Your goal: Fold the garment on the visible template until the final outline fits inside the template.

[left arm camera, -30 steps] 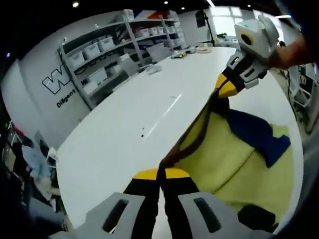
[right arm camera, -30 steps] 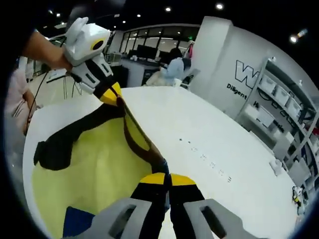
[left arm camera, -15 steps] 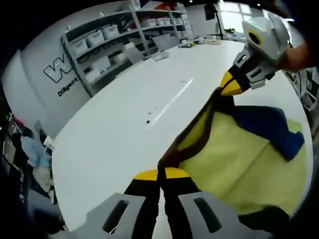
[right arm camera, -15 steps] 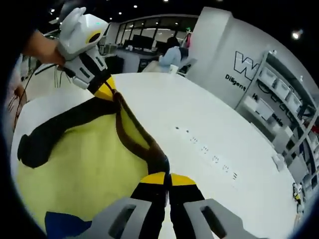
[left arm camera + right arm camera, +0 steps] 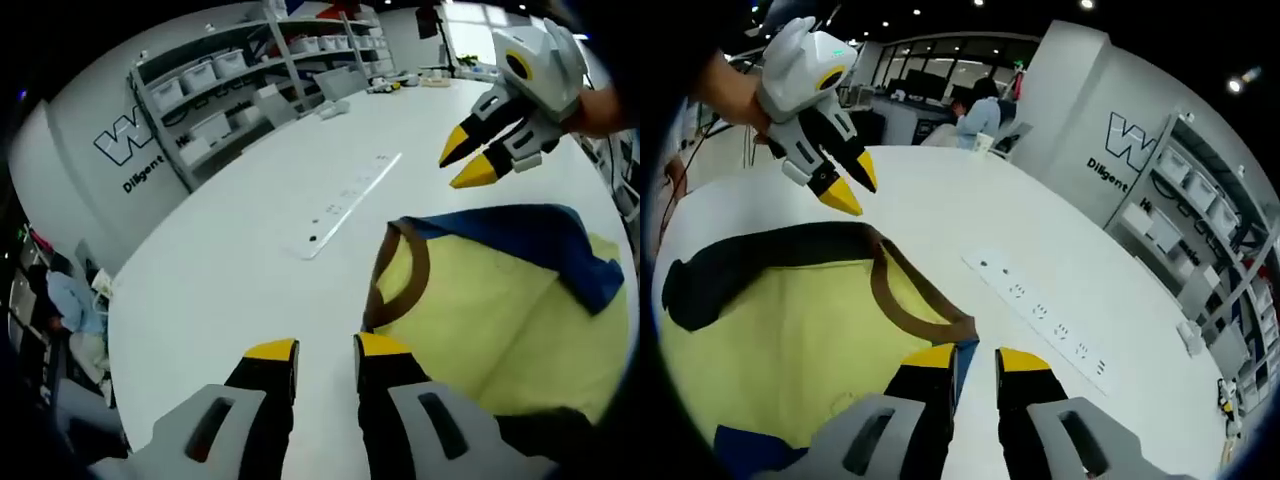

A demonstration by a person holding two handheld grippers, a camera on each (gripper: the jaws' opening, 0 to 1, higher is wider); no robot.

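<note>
A yellow T-shirt (image 5: 490, 320) with a brown collar (image 5: 400, 275) lies flat on the white table (image 5: 240, 270). One sleeve is blue (image 5: 530, 240), the other black (image 5: 730, 270). My left gripper (image 5: 327, 350) hangs open just short of the collar, nothing between its jaws. My right gripper (image 5: 976, 358) is also open, its tips right at the shirt's (image 5: 790, 340) collar (image 5: 915, 310) edge. In the left gripper view the right gripper (image 5: 468, 162) floats open above the blue sleeve. In the right gripper view the left gripper (image 5: 853, 183) hovers open over the black sleeve. I see no template outline.
A white power strip (image 5: 1040, 310) lies on the table beside the shirt, also the power strip (image 5: 350, 200). Shelving with white bins (image 5: 230, 90) lines the far wall. A person (image 5: 980, 110) sits at a desk behind the table.
Both grippers have opened and let go of the shirt's collar edge. The shirt, held stretched and lifted between them before, now lies flat on the table.
</note>
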